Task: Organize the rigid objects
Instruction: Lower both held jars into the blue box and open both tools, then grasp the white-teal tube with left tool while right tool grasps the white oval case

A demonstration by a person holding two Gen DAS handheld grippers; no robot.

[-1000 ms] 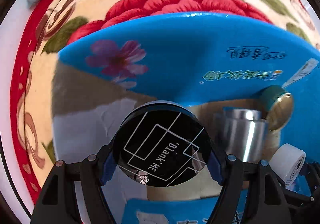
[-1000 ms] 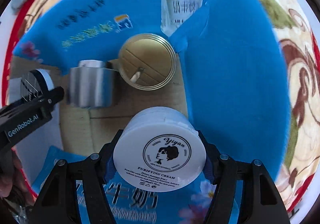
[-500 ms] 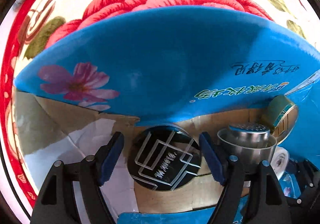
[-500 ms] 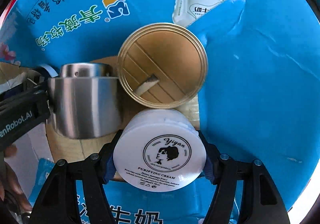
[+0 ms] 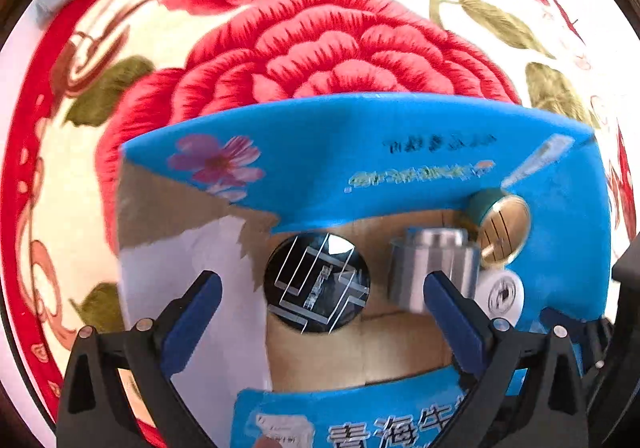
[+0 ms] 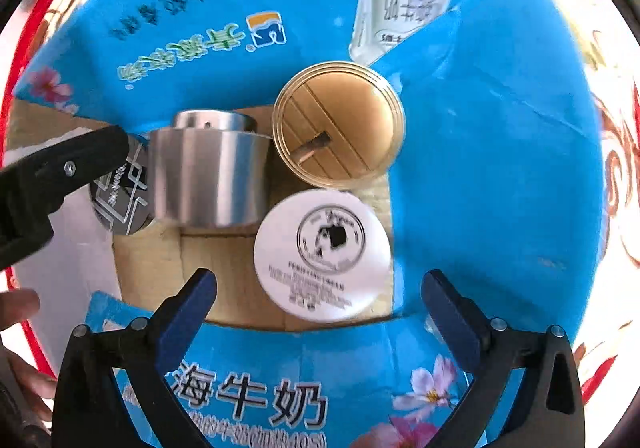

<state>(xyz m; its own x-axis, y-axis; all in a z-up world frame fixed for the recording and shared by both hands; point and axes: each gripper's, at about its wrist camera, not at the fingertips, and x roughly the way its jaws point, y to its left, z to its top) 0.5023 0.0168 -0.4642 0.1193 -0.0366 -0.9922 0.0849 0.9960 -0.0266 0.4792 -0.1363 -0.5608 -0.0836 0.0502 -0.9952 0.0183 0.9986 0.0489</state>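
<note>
A blue cardboard box (image 5: 400, 160) holds several items. In the left wrist view, a black round compact (image 5: 318, 282) lies on the box floor, beside a steel cylinder (image 5: 434, 268), a gold-lidded jar (image 5: 502, 230) and a white cream jar (image 5: 500, 294). My left gripper (image 5: 320, 300) is open just above the compact, not touching it. In the right wrist view, the white cream jar (image 6: 324, 254) sits in the box below the gold lid (image 6: 338, 124), right of the steel cylinder (image 6: 208, 176) and the compact (image 6: 120, 196). My right gripper (image 6: 318, 296) is open and empty above it.
The box's blue flaps (image 6: 500, 168) stand open around the opening. The box rests on a cloth with red flowers (image 5: 320, 36). The left gripper's black finger (image 6: 60, 168) reaches in from the left in the right wrist view. A hand (image 6: 16, 308) shows at the lower left.
Both grippers opened and drew back. The black compact and the white cream jar were let go and now rest on the box floor.
</note>
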